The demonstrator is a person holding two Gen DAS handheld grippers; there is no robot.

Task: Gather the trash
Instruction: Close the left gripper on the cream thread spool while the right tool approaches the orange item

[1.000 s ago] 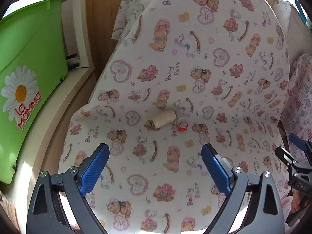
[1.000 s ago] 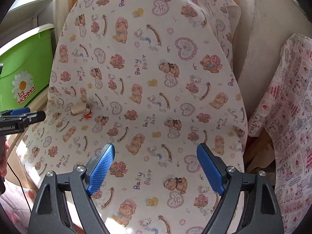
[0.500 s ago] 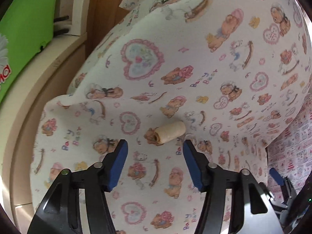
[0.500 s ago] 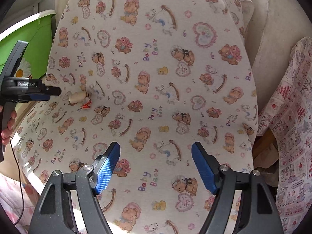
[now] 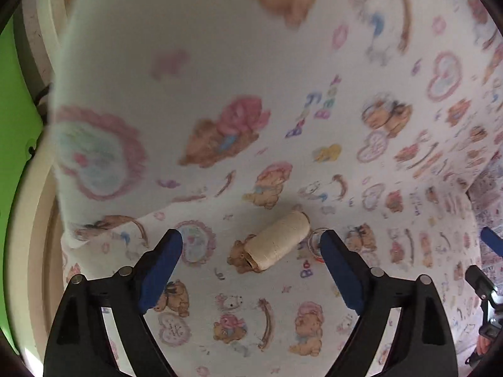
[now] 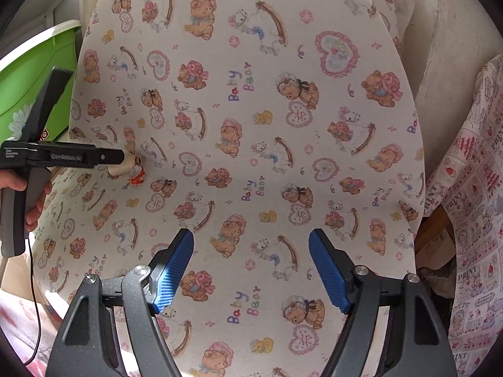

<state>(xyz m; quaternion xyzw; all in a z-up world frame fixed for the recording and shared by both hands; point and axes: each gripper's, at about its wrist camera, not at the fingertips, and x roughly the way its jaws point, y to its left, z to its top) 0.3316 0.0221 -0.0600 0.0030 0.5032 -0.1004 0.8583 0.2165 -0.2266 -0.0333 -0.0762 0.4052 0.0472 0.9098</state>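
Left tongs (image 5: 251, 248), wide open and empty, straddle the cream thread spool (image 5: 276, 242) on the teddy-print cloth (image 5: 220, 62); closing comes next, while right tongs (image 6: 251, 264) wait open at 3 o'clock.

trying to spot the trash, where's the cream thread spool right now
In the left wrist view the cream thread spool lies on its side on the teddy-bear print cloth, between the open left gripper's fingertips, with a small orange ring just right of it.
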